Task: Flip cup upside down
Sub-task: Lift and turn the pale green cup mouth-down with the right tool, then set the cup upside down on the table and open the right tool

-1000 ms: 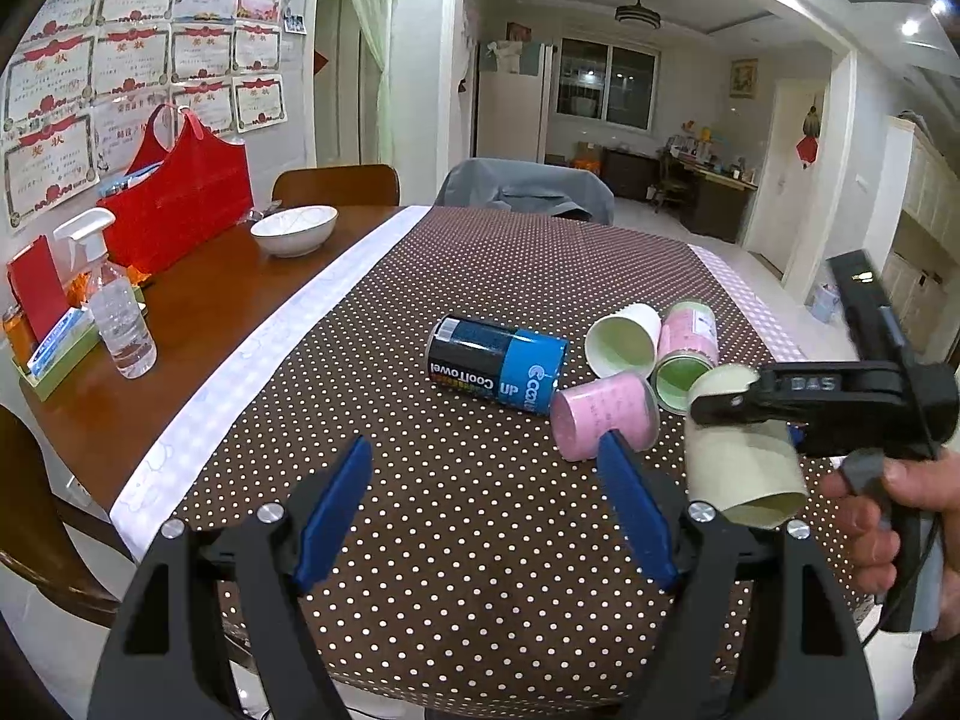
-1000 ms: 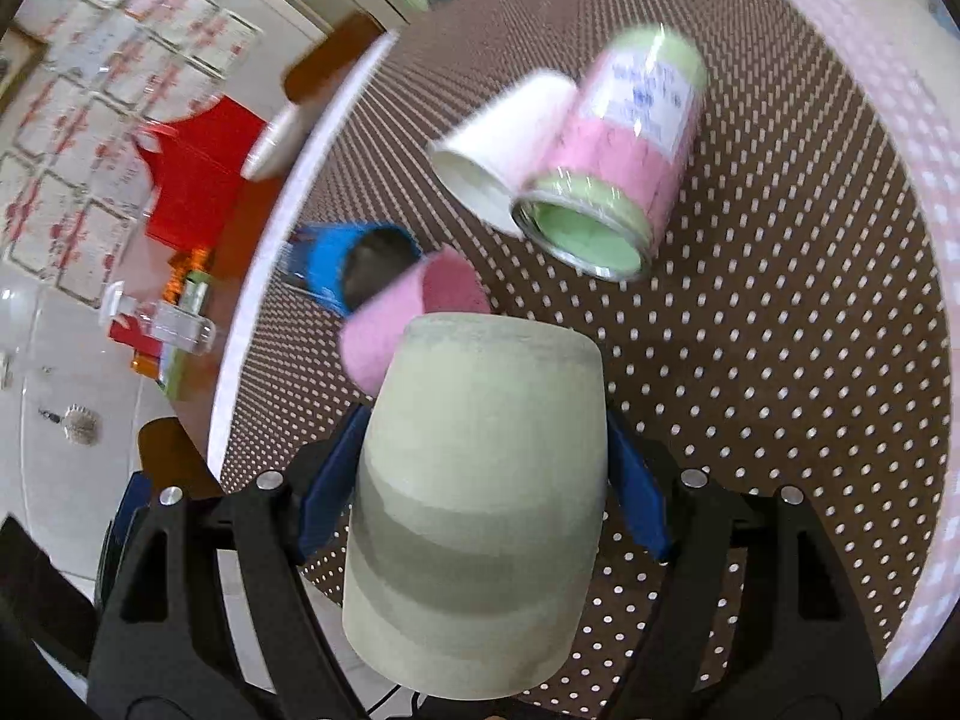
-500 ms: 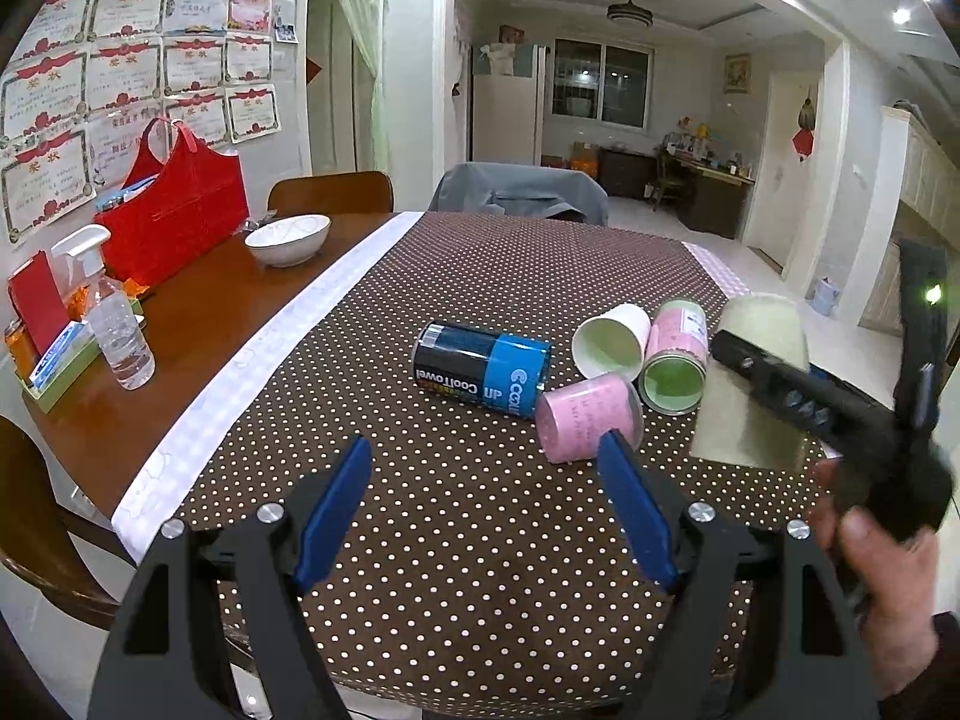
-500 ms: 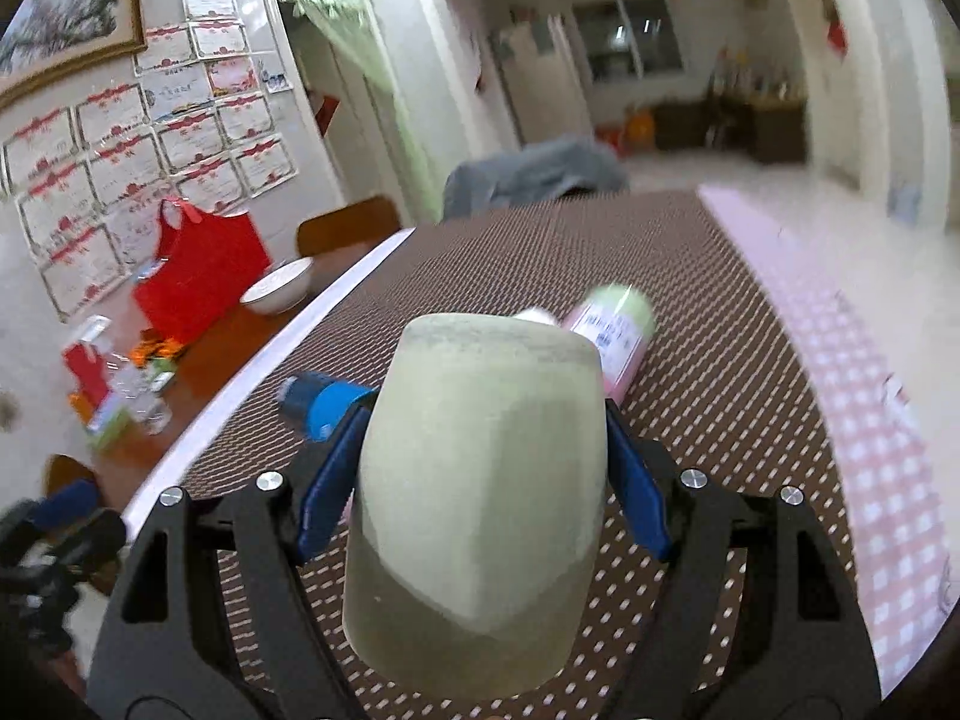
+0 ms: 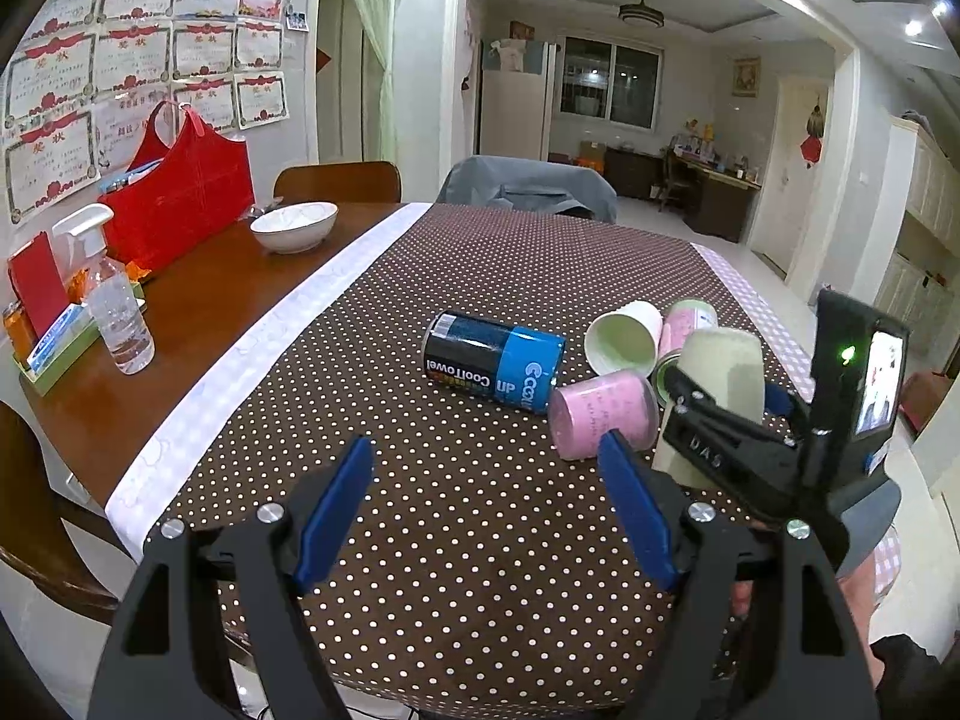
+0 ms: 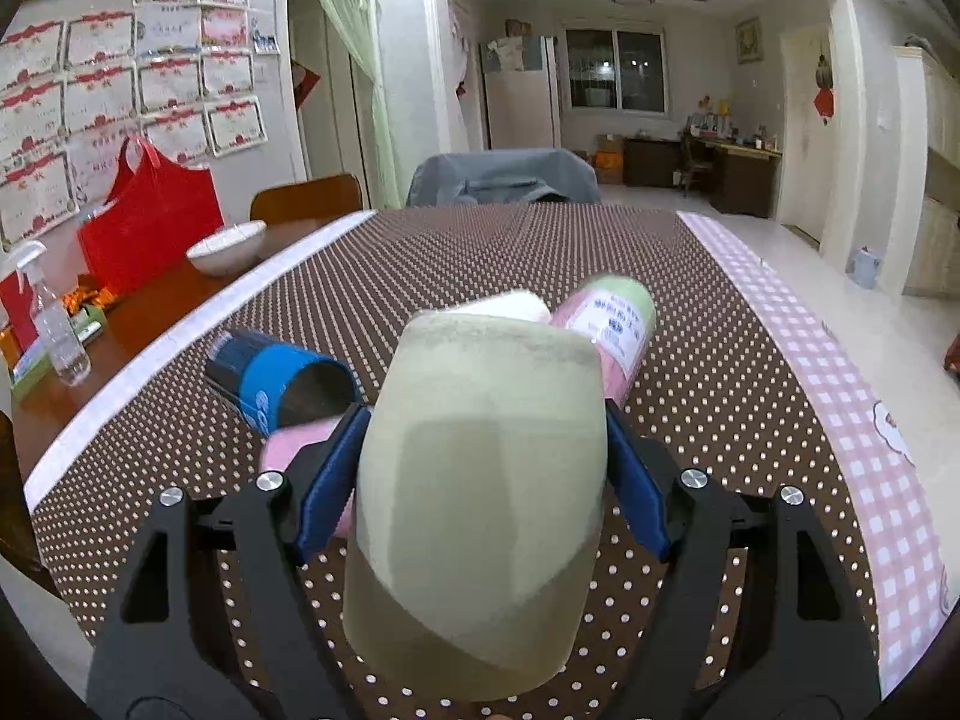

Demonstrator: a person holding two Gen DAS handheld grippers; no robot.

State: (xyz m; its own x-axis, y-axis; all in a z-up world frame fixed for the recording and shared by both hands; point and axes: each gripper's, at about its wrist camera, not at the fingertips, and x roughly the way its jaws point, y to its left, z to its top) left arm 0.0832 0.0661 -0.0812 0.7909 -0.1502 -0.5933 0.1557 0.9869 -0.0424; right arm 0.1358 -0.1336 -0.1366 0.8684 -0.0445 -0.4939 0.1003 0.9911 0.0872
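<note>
My right gripper [image 6: 483,492] is shut on a pale green cup [image 6: 480,492], held base up and mouth down, low over the dotted tablecloth [image 6: 720,420]. In the left wrist view the same cup [image 5: 723,378] stands upside down at the right, clamped by the right gripper [image 5: 714,414]. My left gripper [image 5: 489,510] is open and empty above the cloth's near edge, left of the cup. A pink cup [image 5: 603,414], a white cup [image 5: 624,345] and a pink-labelled cup [image 5: 690,324] lie on their sides just behind.
A blue and black can [image 5: 492,363] lies on its side mid-table. On the bare wood at the left are a white bowl [image 5: 294,225], a red bag [image 5: 180,198] and a spray bottle [image 5: 114,312]. Chairs stand at the far end.
The right gripper turned the green cup from lying sideways to base up and lowered it toward the cloth. The left gripper stayed open and nearly still.
</note>
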